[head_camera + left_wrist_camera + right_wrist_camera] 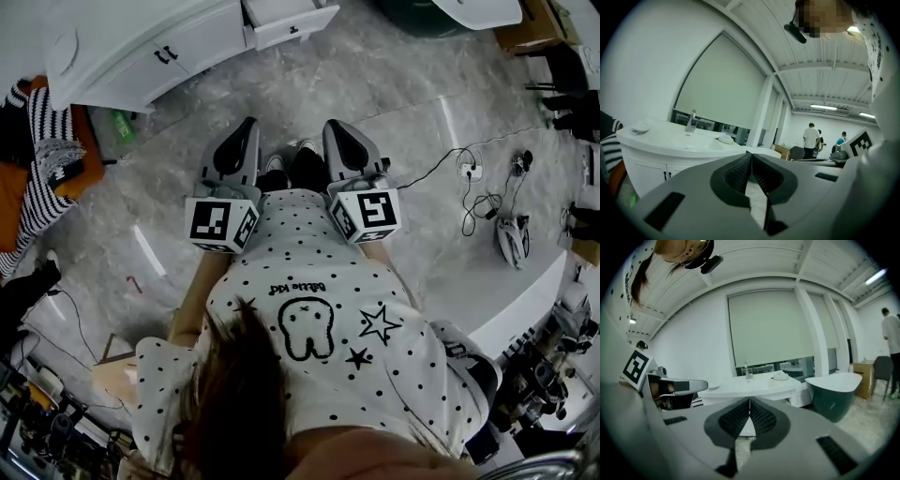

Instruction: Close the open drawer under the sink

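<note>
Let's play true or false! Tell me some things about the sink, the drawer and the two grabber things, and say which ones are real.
1. The drawer under the sink is pulled out. True.
2. The left gripper holds a cup. False: its jaws are together with nothing between them.
3. The right gripper is shut. True.
4. The bathtub is red. False: it is dark green outside and white inside.
5. A gripper is touching the drawer. False: both are apart from it, above the floor.
</note>
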Tool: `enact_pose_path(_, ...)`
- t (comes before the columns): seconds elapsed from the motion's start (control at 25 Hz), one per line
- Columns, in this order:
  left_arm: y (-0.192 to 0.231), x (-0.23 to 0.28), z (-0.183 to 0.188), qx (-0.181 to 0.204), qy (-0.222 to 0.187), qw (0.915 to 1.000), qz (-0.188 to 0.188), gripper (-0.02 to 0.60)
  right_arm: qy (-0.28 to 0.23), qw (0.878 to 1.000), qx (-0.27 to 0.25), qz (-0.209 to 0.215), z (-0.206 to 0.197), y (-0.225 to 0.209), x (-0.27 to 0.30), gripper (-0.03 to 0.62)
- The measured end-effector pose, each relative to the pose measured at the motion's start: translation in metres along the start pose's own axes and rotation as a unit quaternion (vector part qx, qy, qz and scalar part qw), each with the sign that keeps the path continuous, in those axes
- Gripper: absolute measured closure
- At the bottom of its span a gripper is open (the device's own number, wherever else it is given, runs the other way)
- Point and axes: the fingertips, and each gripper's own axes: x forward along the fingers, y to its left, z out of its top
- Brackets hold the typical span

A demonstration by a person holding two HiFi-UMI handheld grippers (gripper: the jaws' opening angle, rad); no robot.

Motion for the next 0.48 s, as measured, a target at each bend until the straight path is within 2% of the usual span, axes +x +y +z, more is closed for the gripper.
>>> enact_pose_path(0.16,0.010,0.014,0.000,-0.014,-0.002,0.9996,0.024,0.566,0.012,1.000,-0.001,0.019,0.002,-0.009,0.017,0.580)
enact_pose_path(0.48,0.006,0.063,0.009,-0.021,-0.005,0.9988,0.044,0.566,0.015,0.999,0.004,0.036,0.025,-0.059,0.049,0.580)
